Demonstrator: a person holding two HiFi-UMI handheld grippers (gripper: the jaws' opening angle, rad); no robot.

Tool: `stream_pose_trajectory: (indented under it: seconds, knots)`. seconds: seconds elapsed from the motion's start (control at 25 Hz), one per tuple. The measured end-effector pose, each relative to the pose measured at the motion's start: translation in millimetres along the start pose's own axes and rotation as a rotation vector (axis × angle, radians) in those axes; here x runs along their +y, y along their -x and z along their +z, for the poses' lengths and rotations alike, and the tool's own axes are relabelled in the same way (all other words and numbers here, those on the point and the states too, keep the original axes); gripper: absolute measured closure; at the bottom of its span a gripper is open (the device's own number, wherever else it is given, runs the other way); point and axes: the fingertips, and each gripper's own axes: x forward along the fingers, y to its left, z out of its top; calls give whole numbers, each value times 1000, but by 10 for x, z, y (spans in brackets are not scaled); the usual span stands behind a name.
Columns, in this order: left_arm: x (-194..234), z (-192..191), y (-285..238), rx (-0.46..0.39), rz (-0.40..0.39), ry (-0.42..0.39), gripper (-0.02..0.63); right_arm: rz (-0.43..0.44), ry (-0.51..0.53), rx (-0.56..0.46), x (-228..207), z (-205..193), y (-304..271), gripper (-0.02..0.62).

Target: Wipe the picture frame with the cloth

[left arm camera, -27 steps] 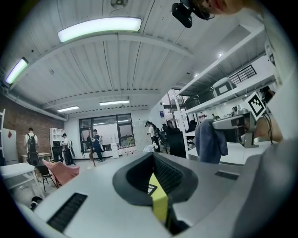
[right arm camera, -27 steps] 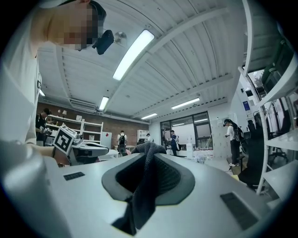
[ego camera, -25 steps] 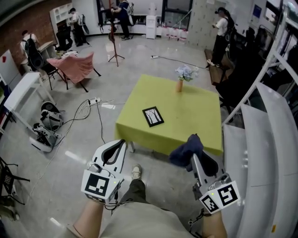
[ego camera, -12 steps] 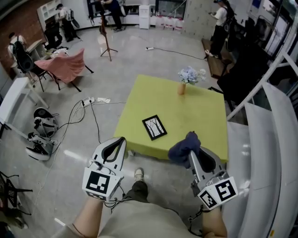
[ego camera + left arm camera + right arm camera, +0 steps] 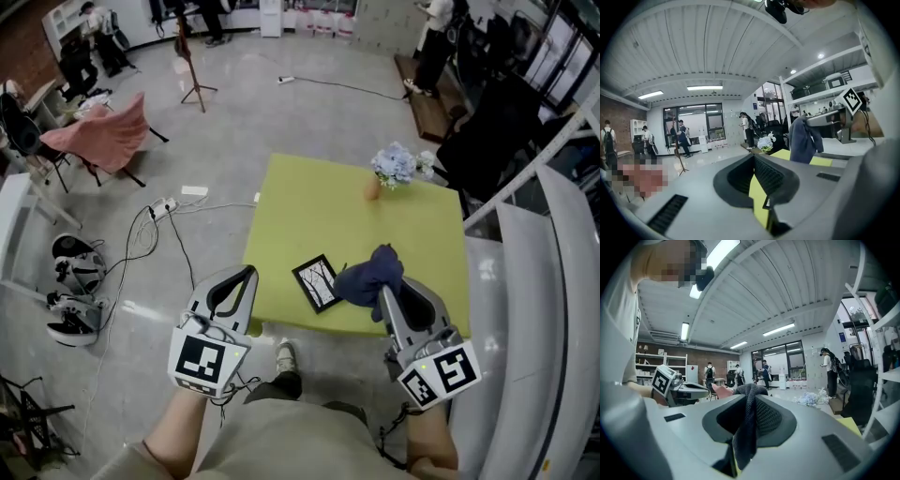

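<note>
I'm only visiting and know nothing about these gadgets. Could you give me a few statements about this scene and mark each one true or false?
1. The right gripper is clamped on a dark blue cloth. True.
2. The left gripper is holding the picture frame. False: its jaws hold nothing, and the frame lies flat on the table.
3. The vase of flowers stands right beside the frame. False: the vase is at the table's far side, while the frame lies close to the near edge.
4. The table's top is yellow-green. True.
</note>
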Motion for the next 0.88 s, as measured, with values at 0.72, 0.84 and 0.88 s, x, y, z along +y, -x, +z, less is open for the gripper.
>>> stream_pose_trajectory:
  seconds: [0.72,0.84,0.88]
  knots:
    - [149,-523,-954,92,-173,66,598,-27,-95,128,-576,-490,-994,531]
    - [59,-750,-1115,139,-191,97,598,-2,-100,154,-669,-637,-1102,531]
    - [29,-823,-1171,152,-196,107,598,5,-99,163,-705,-693,-1135,531]
